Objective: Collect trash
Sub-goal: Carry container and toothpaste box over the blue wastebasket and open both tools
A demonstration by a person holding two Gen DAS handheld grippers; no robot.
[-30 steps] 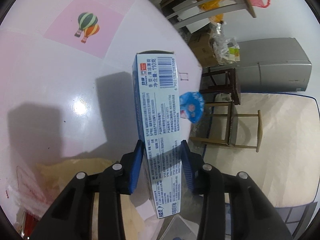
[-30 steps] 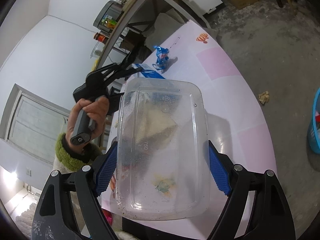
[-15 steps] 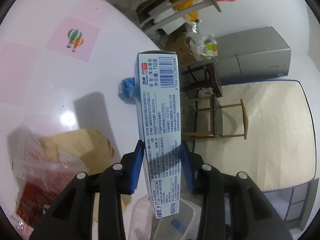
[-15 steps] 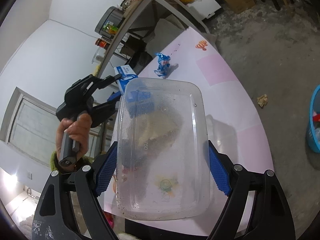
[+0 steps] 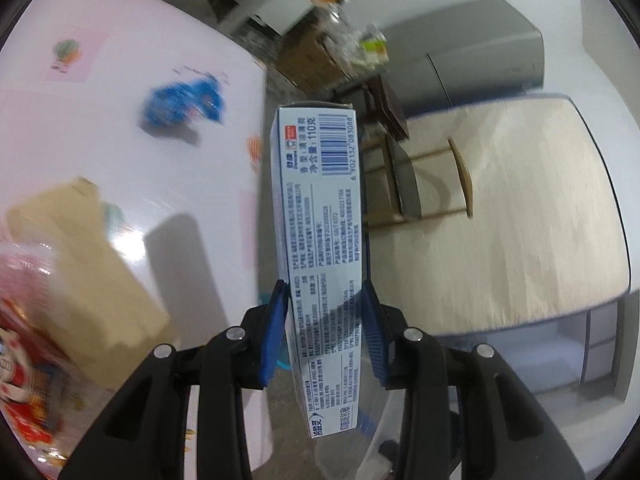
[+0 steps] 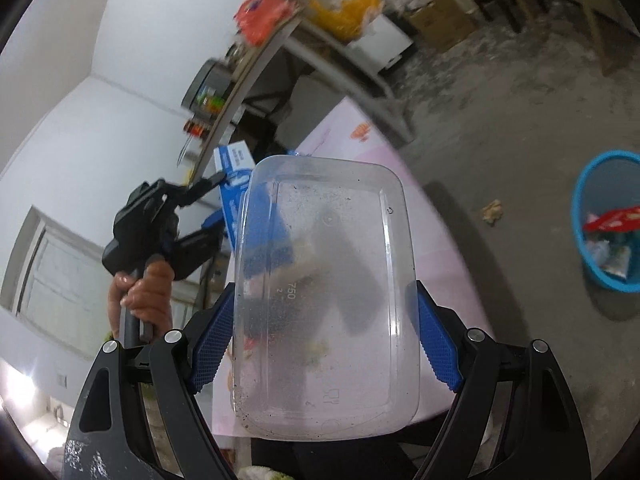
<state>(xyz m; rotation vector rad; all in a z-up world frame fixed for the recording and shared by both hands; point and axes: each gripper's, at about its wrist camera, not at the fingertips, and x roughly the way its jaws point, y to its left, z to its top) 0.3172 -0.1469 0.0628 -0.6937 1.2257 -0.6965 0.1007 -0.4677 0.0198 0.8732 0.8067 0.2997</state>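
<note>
With the left claw point(image 5: 325, 330) gripping the toothpaste box point(image 5: 320, 240) and the right claw point(image 6: 325, 338) clamping the plastic container point(image 6: 324, 300), both wanted carrying level to the blue bin point(image 6: 608, 224), probably the trash basket.

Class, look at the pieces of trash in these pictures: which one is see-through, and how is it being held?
The clear plastic container, clamped between the right gripper's blue pads. The toothpaste box in the left gripper and the blue wrapper on the table are opaque.

I'm working in a lived-in room of a home: a bed point(image 5: 520, 208) with a bare mattress stands beside a grey fridge point(image 5: 480, 52) and wooden stools point(image 5: 420, 184). A shelf point(image 6: 256, 68) carries jars and plastic bags, cardboard boxes point(image 6: 444, 20) sit on the rough concrete floor point(image 6: 520, 120), and a pink patterned surface point(image 5: 100, 80) fills my near view.
</note>
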